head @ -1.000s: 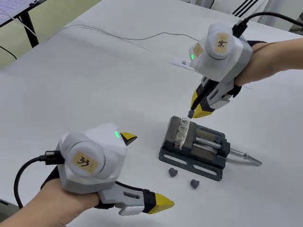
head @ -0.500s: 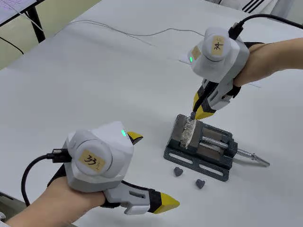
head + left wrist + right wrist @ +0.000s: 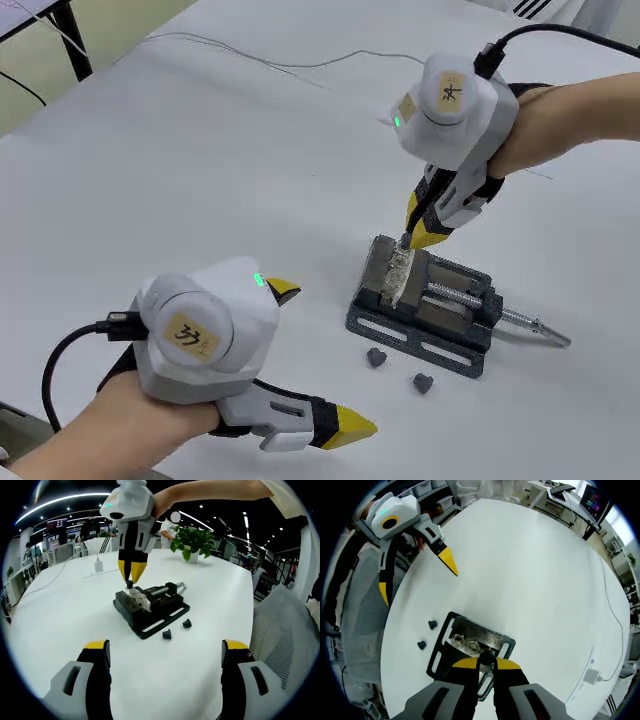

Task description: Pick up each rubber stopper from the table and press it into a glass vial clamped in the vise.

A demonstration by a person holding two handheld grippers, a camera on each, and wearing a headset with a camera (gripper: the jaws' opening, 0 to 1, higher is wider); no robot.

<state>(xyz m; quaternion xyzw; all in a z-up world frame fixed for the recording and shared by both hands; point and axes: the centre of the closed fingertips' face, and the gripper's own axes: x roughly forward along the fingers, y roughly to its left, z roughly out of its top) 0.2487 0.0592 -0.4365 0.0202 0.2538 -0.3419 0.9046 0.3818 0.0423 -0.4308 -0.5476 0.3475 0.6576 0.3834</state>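
Lowered onto the vial (image 3: pixel 400 270), right claw (image 3: pixel 407 238) points down, pinching a stopper (image 3: pixel 486 658).

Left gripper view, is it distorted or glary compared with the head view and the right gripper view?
Left gripper view: strong fisheye, the table edge bows and the ceiling light strips curve, dim room behind; the vise is sharp at centre. Head view: straight lines, even soft light, only a faint shadow beside the vise. Right gripper view: fisheye too, the table looks rounded.
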